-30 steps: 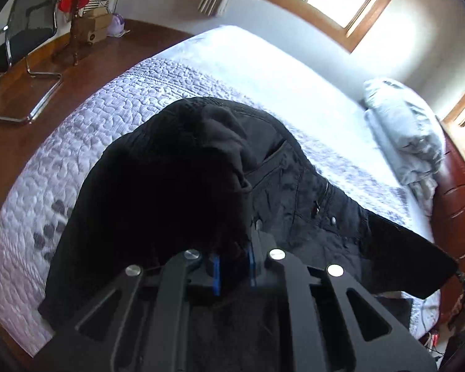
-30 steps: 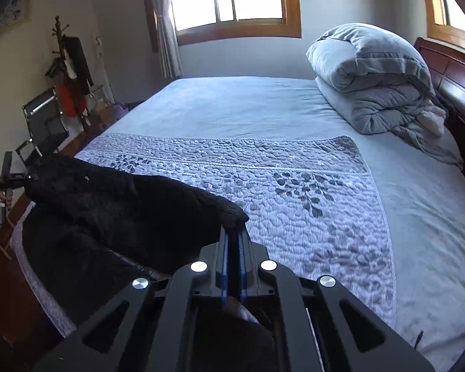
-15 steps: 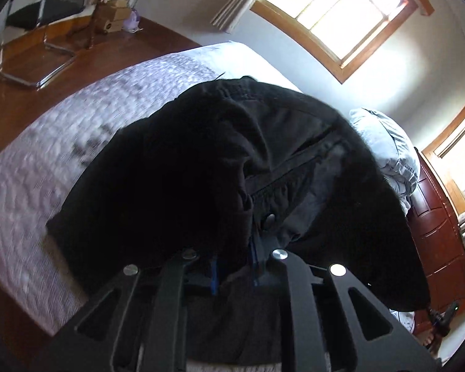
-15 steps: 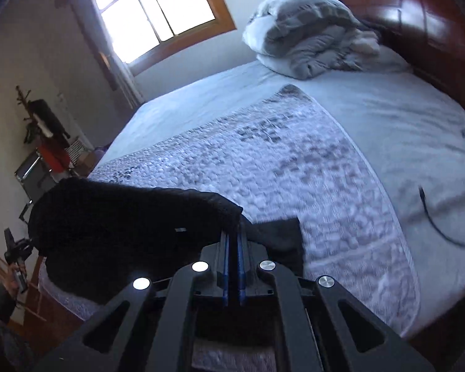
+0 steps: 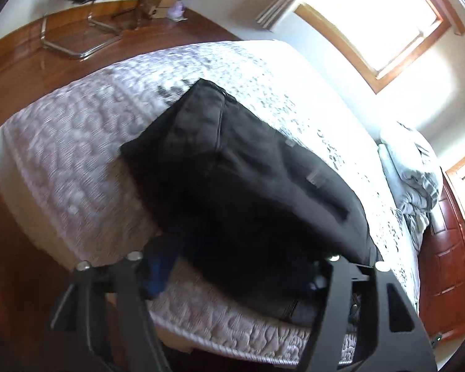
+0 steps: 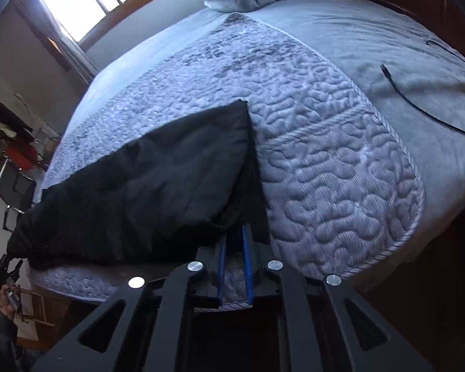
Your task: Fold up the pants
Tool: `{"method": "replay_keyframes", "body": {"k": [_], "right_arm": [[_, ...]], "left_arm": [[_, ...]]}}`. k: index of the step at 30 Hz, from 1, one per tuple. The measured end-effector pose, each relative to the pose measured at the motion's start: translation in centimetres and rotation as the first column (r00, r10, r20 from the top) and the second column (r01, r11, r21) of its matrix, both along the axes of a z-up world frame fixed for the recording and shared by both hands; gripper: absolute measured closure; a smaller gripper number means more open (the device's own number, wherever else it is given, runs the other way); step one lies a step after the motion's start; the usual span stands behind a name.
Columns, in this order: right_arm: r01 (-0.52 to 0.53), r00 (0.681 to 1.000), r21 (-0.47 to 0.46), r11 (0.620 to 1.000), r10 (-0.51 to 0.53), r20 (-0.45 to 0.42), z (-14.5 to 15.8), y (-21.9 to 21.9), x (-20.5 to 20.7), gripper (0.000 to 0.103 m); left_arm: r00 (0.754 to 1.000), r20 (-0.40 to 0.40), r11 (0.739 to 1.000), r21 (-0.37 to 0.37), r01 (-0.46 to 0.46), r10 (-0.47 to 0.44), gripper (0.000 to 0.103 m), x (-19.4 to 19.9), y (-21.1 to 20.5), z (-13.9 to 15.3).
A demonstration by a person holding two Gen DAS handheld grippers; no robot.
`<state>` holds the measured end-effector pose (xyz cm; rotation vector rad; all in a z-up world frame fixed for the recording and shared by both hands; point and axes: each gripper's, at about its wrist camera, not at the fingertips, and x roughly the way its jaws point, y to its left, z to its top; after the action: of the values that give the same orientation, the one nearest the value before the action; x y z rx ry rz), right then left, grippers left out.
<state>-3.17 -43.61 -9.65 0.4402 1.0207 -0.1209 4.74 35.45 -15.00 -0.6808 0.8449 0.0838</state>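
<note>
**Letting go after the fold**

Black pants (image 5: pixel 248 192) lie doubled on the quilted cover (image 6: pixel 341 161), at the bed's foot edge. Left gripper (image 5: pixel 235 269): fingers have just been opening, wide apart, cloth between but unpinched. Right gripper (image 6: pixel 234 266): fingers just parting, narrow gap, at the pants' near edge. Best drawn straight back from the pants, without snagging the top layer.

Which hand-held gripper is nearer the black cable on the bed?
Right. Right hand-held gripper is at the pants end toward the cable; left hand-held gripper is at the far end. Both have just been opening, cloth loose between the jaws.
</note>
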Motion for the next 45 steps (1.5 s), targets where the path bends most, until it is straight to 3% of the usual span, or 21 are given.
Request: {"method": "replay_keyframes", "body": {"k": [1, 3, 4, 7, 9, 12, 15, 17, 19, 23, 24, 25, 27, 28, 30, 32, 36, 38, 40, 43, 45], "right_arm": [[0.025, 1.000, -0.018, 1.000, -0.025, 0.001, 0.3, -0.2, -0.2, 0.073], [0.062, 0.998, -0.084, 0.994, -0.062, 0.010, 1.5, -0.3, -0.5, 0.049], [0.079, 0.997, -0.133, 0.988, -0.077, 0.020, 2.4, -0.2, -0.7, 0.045], [0.094, 0.993, -0.195, 0.976, -0.078, 0.086, 5.1, 0.4, -0.9, 0.040], [0.094, 0.988, -0.191, 0.977, -0.068, 0.136, 6.7, 1.0, -0.4, 0.040], [0.039, 0.979, -0.152, 0.988, -0.008, 0.201, 8.2, 3.3, 1.3, 0.040], [-0.053, 0.971, -0.135, 0.989, 0.083, 0.224, 8.3, 6.4, 3.1, 0.040], [-0.127, 0.962, -0.139, 0.982, 0.156, 0.225, 7.6, 9.2, 4.5, 0.038], [-0.177, 0.955, -0.110, 0.978, 0.198, 0.222, 6.6, 11.4, 5.7, 0.037], [-0.260, 0.941, -0.030, 0.965, 0.261, 0.214, 4.7, 15.5, 7.4, 0.037], [-0.288, 0.935, -0.012, 0.957, 0.284, 0.211, 4.2, 16.7, 7.6, 0.037], [-0.310, 0.930, -0.003, 0.951, 0.304, 0.205, 3.8, 17.7, 7.8, 0.037], [-0.350, 0.919, -0.002, 0.937, 0.344, 0.190, 2.9, 19.5, 7.8, 0.037], [-0.366, 0.915, -0.003, 0.931, 0.360, 0.180, 2.5, 20.1, 7.9, 0.037], [-0.384, 0.911, -0.001, 0.923, 0.379, 0.161, 1.8, 21.2, 8.0, 0.037], [-0.391, 0.911, 0.005, 0.921, 0.386, 0.148, 1.2, 21.8, 8.0, 0.037], [-0.379, 0.919, 0.016, 0.925, 0.374, 0.125, 0.6, 22.0, 8.1, 0.037], [-0.379, 0.919, 0.007, 0.925, 0.376, 0.117, 0.5, 22.1, 8.0, 0.037], [-0.383, 0.918, 0.011, 0.924, 0.379, 0.117, 0.4, 22.1, 8.0, 0.037], [-0.385, 0.918, 0.023, 0.923, 0.380, 0.109, -0.1, 22.3, 8.3, 0.037], [-0.379, 0.922, 0.029, 0.925, 0.375, 0.098, -0.3, 22.3, 8.4, 0.037]], "left_arm": [[1.000, -0.002, 1.000, -0.002, -0.006, 0.006, 0.025, -0.6, 0.1, 0.2], [0.999, 0.003, 0.999, 0.000, -0.037, 0.037, 0.018, -2.1, 0.2, 1.0], [0.999, 0.009, 0.999, -0.011, -0.050, 0.051, 0.015, -2.9, 0.3, 1.4], [0.994, 0.057, 0.993, -0.081, -0.086, 0.091, 0.014, -5.0, 0.4, 3.0], [0.989, 0.110, 0.984, -0.158, -0.081, 0.099, 0.013, -5.9, -0.2, 4.1], [0.990, 0.123, 0.972, -0.232, -0.043, 0.074, 0.013, -4.8, -2.2, 4.3], [0.991, 0.119, 0.968, -0.248, -0.023, 0.054, 0.013, -3.1, -4.4, 4.0], [0.993, 0.104, 0.975, -0.220, -0.034, 0.058, 0.013, -1.4, -5.4, 3.6], [0.995, 0.049, 0.980, -0.185, -0.080, 0.090, 0.013, 0.6, -5.8, 2.8], [0.990, -0.028, 0.971, -0.193, -0.142, 0.139, 0.013, 3.8, -5.6, 0.9], [0.988, -0.052, 0.968, -0.196, -0.156, 0.149, 0.015, 4.5, -5.4, 0.1], [0.985, -0.074, 0.964, -0.207, -0.166, 0.154, 0.025, 5.0, -5.1, -0.4], [0.985, -0.076, 0.956, -0.242, -0.168, 0.154, 0.050, 5.7, -4.4, -1.4], [0.987, -0.079, 0.947, -0.281, -0.157, 0.141, 0.068, 6.1, -4.0, -1.9], [0.985, -0.083, 0.938, -0.302, -0.169, 0.151, 0.077, 6.6, -3.5, -2.2], [0.987, -0.082, 0.949, -0.275, -0.155, 0.138, 0.087, 7.1, -3.4, -1.7], [0.998, 0.016, 0.987, -0.145, -0.062, 0.065, 0.092, 7.3, -3.9, 2.5], [0.999, 0.012, 0.996, -0.081, -0.032, 0.033, 0.092, 7.0, -4.5, 3.9], [0.999, -0.047, 0.999, -0.042, -0.017, 0.015, 0.092, 6.5, -4.6, 3.3], [0.993, -0.116, 0.992, 0.118, 0.042, -0.028, 0.091, 6.8, -5.2, 1.1], [0.989, -0.146, 0.980, 0.194, 0.055, -0.026, 0.080, 6.9, -5.0, -0.4]]}}
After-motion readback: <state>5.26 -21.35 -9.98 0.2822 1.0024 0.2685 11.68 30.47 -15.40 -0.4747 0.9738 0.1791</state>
